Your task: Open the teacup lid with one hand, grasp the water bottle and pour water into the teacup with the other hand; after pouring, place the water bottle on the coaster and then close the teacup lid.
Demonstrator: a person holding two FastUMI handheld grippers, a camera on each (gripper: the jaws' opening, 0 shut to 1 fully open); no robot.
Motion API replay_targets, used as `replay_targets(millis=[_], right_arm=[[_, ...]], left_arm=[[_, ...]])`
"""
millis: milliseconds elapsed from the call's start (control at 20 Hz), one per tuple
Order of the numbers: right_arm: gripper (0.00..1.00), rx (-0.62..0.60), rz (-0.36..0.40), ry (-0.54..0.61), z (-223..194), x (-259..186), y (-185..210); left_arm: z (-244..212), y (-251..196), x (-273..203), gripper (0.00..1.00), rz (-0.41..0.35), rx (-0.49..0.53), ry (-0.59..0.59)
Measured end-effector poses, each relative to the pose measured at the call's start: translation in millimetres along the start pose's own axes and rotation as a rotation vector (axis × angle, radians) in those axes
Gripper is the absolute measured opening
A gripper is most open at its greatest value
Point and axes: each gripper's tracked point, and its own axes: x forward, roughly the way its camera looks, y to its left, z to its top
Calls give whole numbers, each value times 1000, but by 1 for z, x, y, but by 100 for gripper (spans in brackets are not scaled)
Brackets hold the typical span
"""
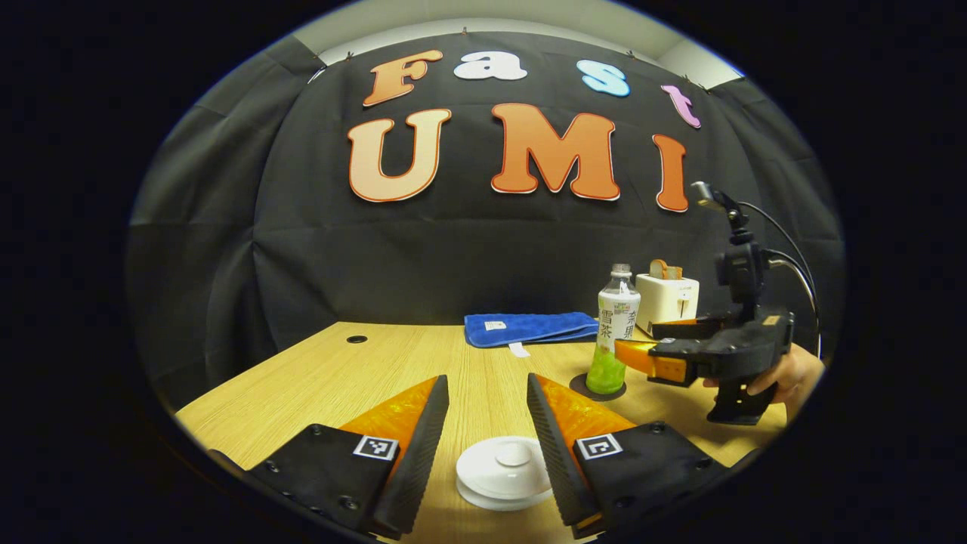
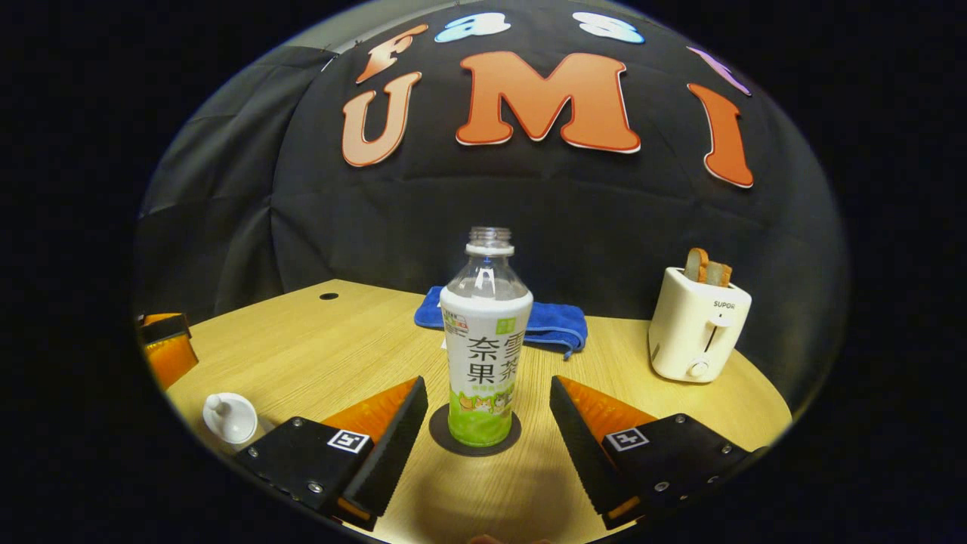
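We see our left gripper (image 1: pixel 487 438) held wide open, its 2 fingers on either side of the white teacup lid (image 1: pixel 505 470) near the tabletop's (image 1: pixel 340 378) front edge, gripping nothing. Our right gripper (image 2: pixel 487 434) gapes empty around the uncapped water bottle (image 2: pixel 486 347), upright on the dark coaster (image 2: pixel 438 431). A blue towel (image 2: pixel 555 321) and toaster (image 2: pixel 696 325) sit along the far edge.

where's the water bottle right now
The water bottle stands upright on the dark coaster, centred ahead of the open right hand-held gripper, with the blue towel behind it and the toaster to its right.
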Motion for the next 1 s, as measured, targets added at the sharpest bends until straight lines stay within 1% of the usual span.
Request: replay_targets(millis=[150,200,250,400,450,500,600,650,750,800,850,900,1000], right_arm=[[98,3,-2,-57,15,-29,-2],[98,8,-9,-81,23,-38,-4],[98,13,-16,-112,32,-48,-6],[97,-1,-61,-205,61,-73,-18],[100,-6,-75,-230,67,-82,-20],[97,-4,-84,-254,73,-89,-22],[97,4,-86,-300,83,-104,-20],[97,-6,-99,-322,87,-109,-22],[97,-37,-140,-345,87,-118,-29],[97,-43,-151,-350,87,-122,-30],[100,-44,-151,-354,86,-125,-29],[97,-41,-146,-356,86,-126,-27],[97,-29,-136,-357,87,-132,-24]], left_arm=[[14,-8,7,72,-11,-19,-15],[19,-8,8,76,-4,-25,-22],[25,-7,10,83,6,-40,-36],[38,-10,12,91,11,-62,-55],[41,-10,12,95,17,-61,-62],[46,-9,12,95,21,-60,-74],[53,-10,11,95,22,-51,-97],[56,-13,10,93,17,-48,-111],[62,-13,4,95,18,-48,-137],[63,-13,3,93,21,-47,-144],[65,-10,2,94,29,-49,-153],[65,-9,1,95,34,-51,-158],[65,-4,-1,94,47,-55,-166]])
